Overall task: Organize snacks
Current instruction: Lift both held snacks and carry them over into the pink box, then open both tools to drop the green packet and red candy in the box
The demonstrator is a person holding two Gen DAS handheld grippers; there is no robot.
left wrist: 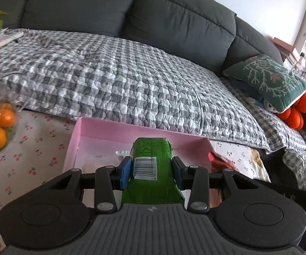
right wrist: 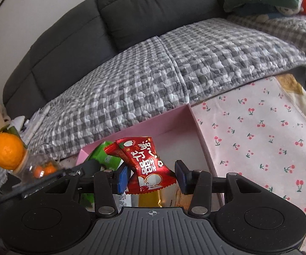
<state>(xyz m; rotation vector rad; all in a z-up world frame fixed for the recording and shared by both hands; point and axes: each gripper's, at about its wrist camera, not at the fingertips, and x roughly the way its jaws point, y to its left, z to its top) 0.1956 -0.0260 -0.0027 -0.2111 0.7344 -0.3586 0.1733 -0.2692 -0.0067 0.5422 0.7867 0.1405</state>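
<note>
Holding one snack in each hand, we look to be partway through the sorting. Our left gripper is clamped on a green packet, both blue pads pressing its sides, and it hangs over the pink box on the cherry-print cloth. Our right gripper carries a red packet above the same box; the left pad touches the wrapper, while the right pad seems to stand a little off its edge, so the hold looks light and we cannot tell how firm it is.

Inside the box, the right wrist view shows a gold wrapper and some pale packets below the red one, so we judge that a few snacks are already put away, while the far end of the box floor is bare. Neither held packet has been set down yet. In the left wrist view another red packet lies on the cloth just outside the box's right wall, so that one is probably still to collect. Whether more snacks wait outside these views we cannot say.
</note>
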